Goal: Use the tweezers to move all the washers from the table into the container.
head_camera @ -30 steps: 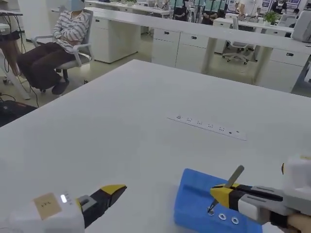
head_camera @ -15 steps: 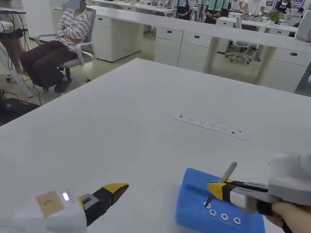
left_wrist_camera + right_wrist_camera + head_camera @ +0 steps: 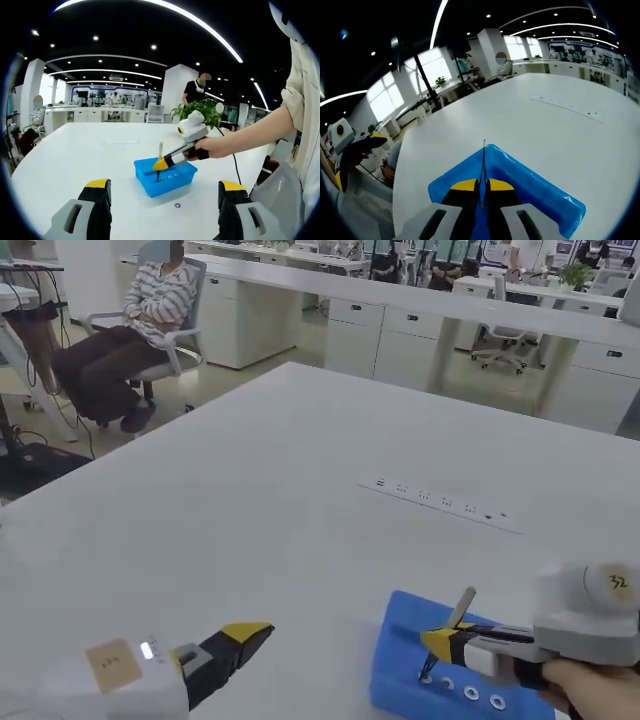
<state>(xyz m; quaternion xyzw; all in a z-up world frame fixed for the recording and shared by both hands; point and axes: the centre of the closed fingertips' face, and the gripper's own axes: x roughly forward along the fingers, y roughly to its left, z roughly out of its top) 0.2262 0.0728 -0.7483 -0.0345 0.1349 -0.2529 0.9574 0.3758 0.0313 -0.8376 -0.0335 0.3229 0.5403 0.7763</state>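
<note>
White desk (image 3: 250,500), broad top. Power strip (image 3: 440,502) lies flat toward the far right edge and runs roughly parallel to it. Past the far left corner a seated person (image 3: 150,305) in a striped top, arms crossed, on an office chair (image 3: 178,345). Rows of white cabinets (image 3: 400,335) behind. Potted plant (image 3: 196,107) beyond the desk, left gripper view.

Count so far:
- 1 blue rectangular plastic container (image 3: 398,665)
- 1 pair of thin metal tweezers (image 3: 462,605)
- 4 small silver ring washers (image 3: 471,693): 3 in the container, 1 (image 3: 177,205) on the white table (image 3: 250,500)
- 2 yellow-tipped tools: left gripper (image 3: 255,634), right gripper (image 3: 430,639)
- 1 flush socket strip (image 3: 440,504)
</note>
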